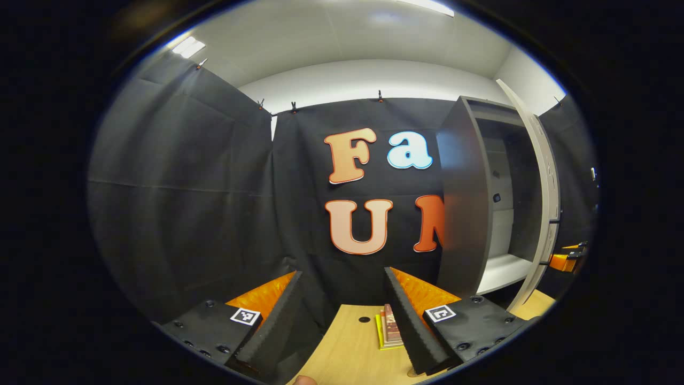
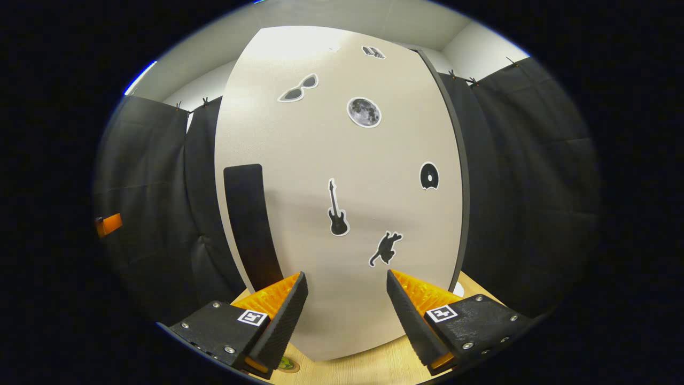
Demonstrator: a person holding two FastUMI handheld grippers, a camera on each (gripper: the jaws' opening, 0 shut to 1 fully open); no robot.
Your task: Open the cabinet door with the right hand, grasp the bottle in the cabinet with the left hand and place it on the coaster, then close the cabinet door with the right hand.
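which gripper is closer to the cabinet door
Right. The right gripper faces the cabinet door up close, fingers open, not touching it. The left gripper hangs farther back, the door off to its right.

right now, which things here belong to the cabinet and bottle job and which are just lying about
Belong to the job:
cabinet, standing open
cabinet door
left gripper, open
right gripper, open

Just lying about:
stack of small flat items on the table
stickers on the door
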